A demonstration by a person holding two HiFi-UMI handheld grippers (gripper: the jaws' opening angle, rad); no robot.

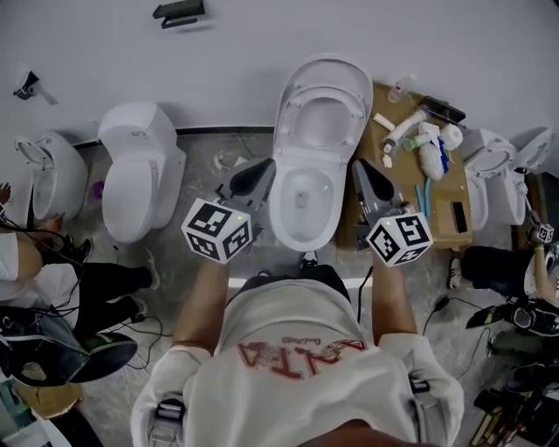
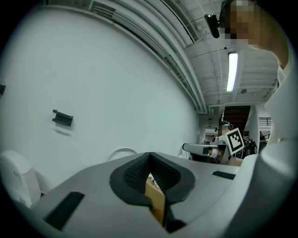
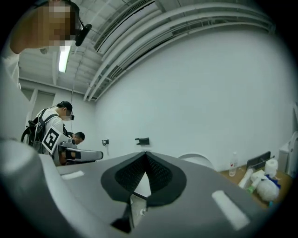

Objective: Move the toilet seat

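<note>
Two grippers are held to either side of a white toilet (image 1: 303,196): the left gripper (image 1: 262,170) and the right gripper (image 1: 360,170), each with its jaws pressed together on nothing. The bowl between them is open. Its toilet seat (image 1: 293,113), a white oval ring, is tipped up with the lid behind it against the white wall (image 1: 262,52). The floor (image 1: 419,279) is grey and speckled. Just right of the toilet, a wooden counter (image 1: 437,218) carries bottles and tubes. Other toilets (image 1: 140,175) stand along the wall, and a black bracket (image 1: 179,11) is fixed high on it.
</note>
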